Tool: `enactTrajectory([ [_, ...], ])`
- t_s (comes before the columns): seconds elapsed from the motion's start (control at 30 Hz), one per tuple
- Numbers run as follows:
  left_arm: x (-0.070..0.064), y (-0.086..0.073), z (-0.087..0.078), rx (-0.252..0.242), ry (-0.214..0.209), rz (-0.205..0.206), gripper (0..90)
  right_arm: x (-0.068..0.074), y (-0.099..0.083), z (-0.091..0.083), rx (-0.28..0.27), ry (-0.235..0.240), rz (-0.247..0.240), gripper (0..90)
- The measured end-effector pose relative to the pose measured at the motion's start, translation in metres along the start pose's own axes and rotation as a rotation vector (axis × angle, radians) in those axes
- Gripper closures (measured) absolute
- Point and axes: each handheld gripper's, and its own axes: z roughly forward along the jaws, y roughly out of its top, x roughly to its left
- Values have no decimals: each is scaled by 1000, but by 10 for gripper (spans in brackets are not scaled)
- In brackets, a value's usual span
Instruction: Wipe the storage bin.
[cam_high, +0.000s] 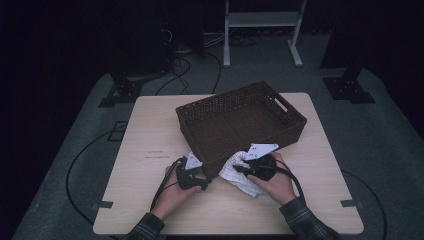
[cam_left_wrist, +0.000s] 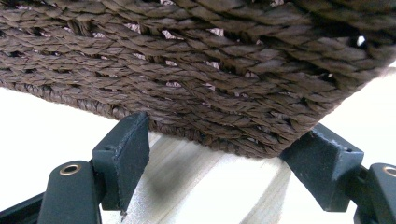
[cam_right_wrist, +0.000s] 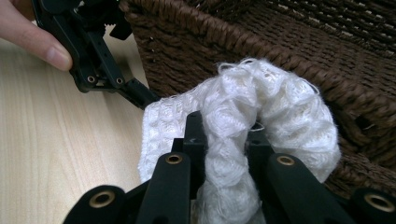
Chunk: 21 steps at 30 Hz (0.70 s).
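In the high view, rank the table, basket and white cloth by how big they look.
1. Table, largest.
2. Basket, clearly smaller than the table.
3. White cloth, smallest; it is bunched in the right claw, partly hidden by the hand.

Plaid flannel sleeves (cam_high: 305, 220); black tongs (cam_right_wrist: 224, 140) with brass-ringed screw holes, trailing black cables.

Both forearms come in low, hands close together. The left gripper (cam_left_wrist: 219, 158) has its jaws spread wide. The right gripper (cam_right_wrist: 223, 140) has its jaws clamped tight, and the right hand (cam_high: 276, 184) wraps its body.
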Motion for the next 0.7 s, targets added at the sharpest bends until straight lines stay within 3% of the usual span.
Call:
enactTrajectory([
  [0.43, 1, 0, -1, 9, -1, 9, 237, 5, 8, -11, -40, -7, -22, 763],
  [0.7, 0, 0, 0, 3, 0, 4, 237, 8, 4, 2, 9, 0, -31, 762],
])
